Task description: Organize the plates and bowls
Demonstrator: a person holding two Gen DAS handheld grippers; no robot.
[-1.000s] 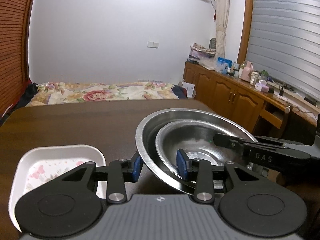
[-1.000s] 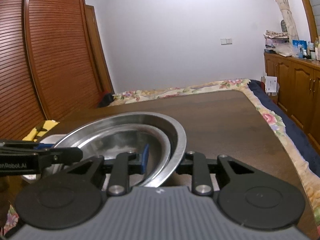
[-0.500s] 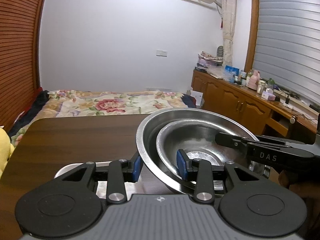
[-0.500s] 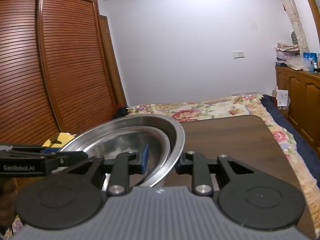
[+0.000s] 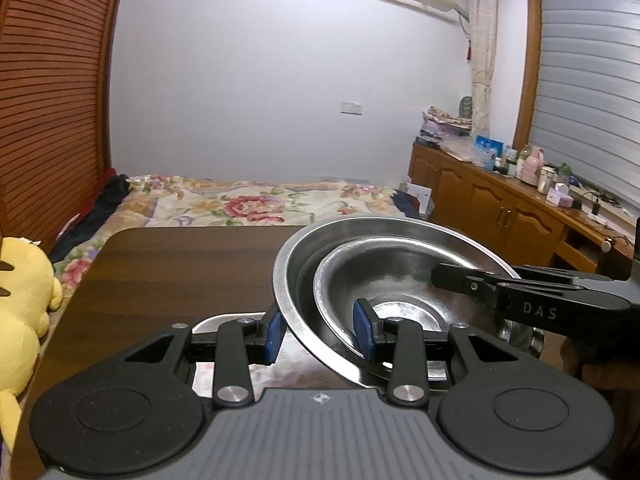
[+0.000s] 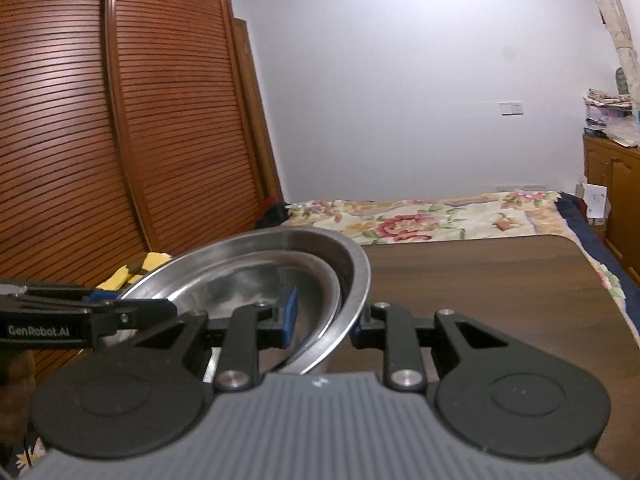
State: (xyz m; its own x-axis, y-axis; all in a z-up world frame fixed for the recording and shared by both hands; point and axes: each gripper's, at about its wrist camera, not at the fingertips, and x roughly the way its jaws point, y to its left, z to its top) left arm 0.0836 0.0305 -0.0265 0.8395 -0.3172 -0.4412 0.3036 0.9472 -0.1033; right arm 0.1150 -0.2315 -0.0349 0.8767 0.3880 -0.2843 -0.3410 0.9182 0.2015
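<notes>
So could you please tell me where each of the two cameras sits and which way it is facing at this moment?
Left wrist: sits on the left gripper, looking along its jaws over the table toward the bed; its jaws clamp the left rim of the nested steel bowls, and the right gripper enters from the right.
Right wrist: sits on the right gripper, facing the wardrobe and bed; its jaws clamp the right rim of the bowls.
Shared: bowls, table, bed, both grippers.
</notes>
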